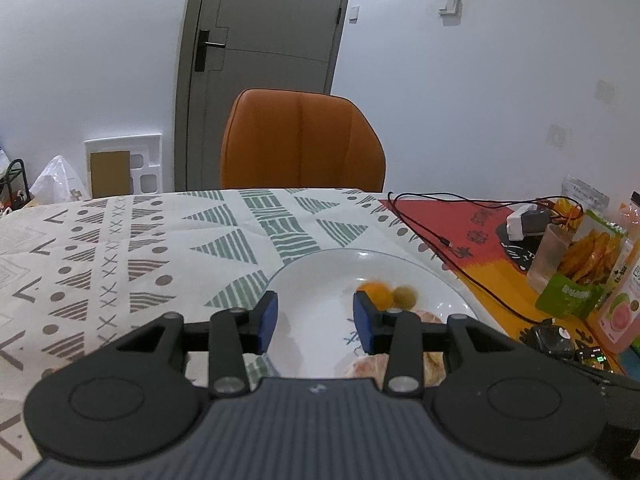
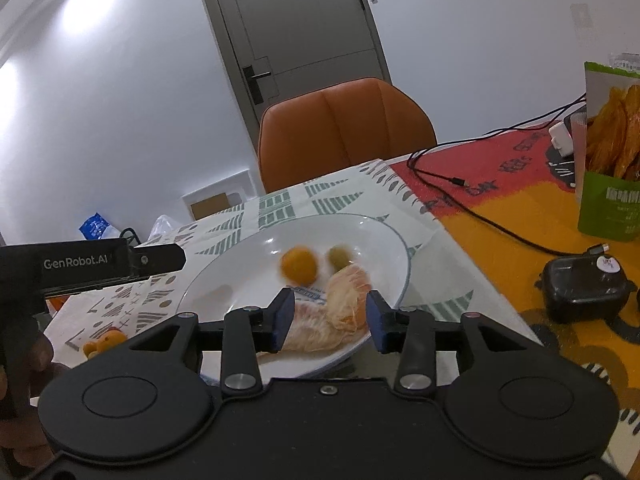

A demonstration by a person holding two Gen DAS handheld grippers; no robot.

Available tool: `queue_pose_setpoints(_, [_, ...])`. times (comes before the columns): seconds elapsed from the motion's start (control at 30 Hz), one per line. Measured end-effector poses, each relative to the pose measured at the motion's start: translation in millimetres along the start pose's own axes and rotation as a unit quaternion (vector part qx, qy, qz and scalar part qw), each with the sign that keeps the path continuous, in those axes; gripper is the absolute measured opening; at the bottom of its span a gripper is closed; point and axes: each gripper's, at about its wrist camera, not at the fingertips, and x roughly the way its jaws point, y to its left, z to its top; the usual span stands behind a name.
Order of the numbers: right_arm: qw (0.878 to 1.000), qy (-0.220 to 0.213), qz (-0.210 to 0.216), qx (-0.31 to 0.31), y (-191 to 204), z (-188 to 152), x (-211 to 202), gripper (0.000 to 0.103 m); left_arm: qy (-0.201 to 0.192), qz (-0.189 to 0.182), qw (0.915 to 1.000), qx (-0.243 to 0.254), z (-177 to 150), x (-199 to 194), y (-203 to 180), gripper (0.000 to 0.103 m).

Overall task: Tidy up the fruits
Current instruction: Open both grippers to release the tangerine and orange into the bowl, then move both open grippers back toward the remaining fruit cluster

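An orange chair (image 1: 302, 140) stands behind the table; black cable (image 2: 480, 210) crosses the cloth.

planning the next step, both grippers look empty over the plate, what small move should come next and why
Probably bring the open left gripper down to the small orange fruit on the tablecloth. The plate already holds the other fruit, and that piece lies outside it.

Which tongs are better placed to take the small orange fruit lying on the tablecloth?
Left, probably. The orange fruit lies on the side of the left tongs, while the right tongs hang open over the plate.
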Motion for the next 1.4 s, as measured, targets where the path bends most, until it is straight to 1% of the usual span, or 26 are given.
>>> queue_pose_setpoints(0.17, [1.000, -0.001, 0.001, 0.003, 6, -2, -4, 0.050, 0.001, 0.011, 0.9999, -0.006, -5, -10, 9, 0.049])
queue_pose_setpoints(0.2, [1.000, -0.003, 0.001, 0.003, 8, -2, -5, 0.051, 0.000, 0.014, 0.9999, -0.007, -5, -12, 12, 0.052])
queue_pose_setpoints(0.23, [1.000, -0.004, 0.000, 0.002, 10, -2, -7, 0.055, 0.000, 0.017, 0.9998, -0.009, -6, -13, 14, 0.057])
queue_pose_setpoints(0.27, [1.000, -0.007, -0.002, 0.001, 11, -2, -8, 0.062, 0.000, 0.021, 0.9997, -0.011, -7, -15, 16, 0.061])
queue_pose_setpoints(0.3, [1.000, -0.011, -0.004, 0.001, 13, -2, -9, 0.065, 0.001, 0.025, 0.9996, -0.012, -7, -16, 19, 0.067])
queue_pose_setpoints(0.33, [1.000, -0.016, -0.005, 0.001, 14, -2, -10, 0.073, 0.003, 0.029, 0.9995, -0.014, -7, -18, 21, 0.073])
queue_pose_setpoints(0.37, [1.000, -0.019, -0.007, 0.002, 15, -3, -11, 0.081, 0.004, 0.030, 0.9994, -0.016, -8, -19, 24, 0.075])
queue_pose_setpoints(0.43, [1.000, -0.023, -0.009, 0.002, 17, -3, -11, 0.086, 0.002, 0.035, 0.9992, -0.017, -8, -23, 29, 0.080])
queue_pose_setpoints(0.5, [1.000, -0.023, -0.007, 0.001, 20, -4, -11, 0.092, 0.001, 0.044, 0.9989, -0.016, -8, -26, 32, 0.083])
queue_pose_setpoints(0.57, [1.000, -0.025, -0.007, 0.003, 23, -4, -12, 0.103, -0.003, 0.051, 0.9986, -0.016, -8, -30, 37, 0.085])
queue_pose_setpoints(0.73, [1.000, -0.026, 0.010, 0.005, 29, -4, -14, 0.103, 0.003, 0.056, 0.9983, -0.017, -10, -35, 48, 0.088])
queue_pose_setpoints(0.87, [1.000, -0.027, 0.015, 0.002, 35, -5, -14, 0.103, 0.001, 0.074, 0.9971, -0.016, -9, -42, 55, 0.089])
queue_pose_setpoints(0.93, [0.999, -0.027, 0.021, 0.003, 38, -5, -13, 0.103, -0.001, 0.077, 0.9968, -0.021, -9, -45, 61, 0.093])
queue_pose_setpoints(1.0, [0.999, -0.026, 0.026, 0.002, 42, -6, -13, 0.103, 0.000, 0.080, 0.9965, -0.024, -9, -48, 66, 0.094])
queue_pose_setpoints(1.23, [0.999, -0.022, 0.047, -0.006, 58, -10, -11, 0.103, 0.001, 0.095, 0.9950, -0.032, -11, -58, 83, 0.094])
queue_pose_setpoints(1.33, [0.998, -0.018, 0.059, -0.010, 65, -11, -10, 0.103, -0.008, 0.098, 0.9943, -0.040, -12, -65, 92, 0.094])
queue_pose_setpoints(1.4, [0.998, -0.018, 0.063, -0.013, 69, -12, -9, 0.103, -0.014, 0.108, 0.9932, -0.041, -12, -70, 96, 0.094])
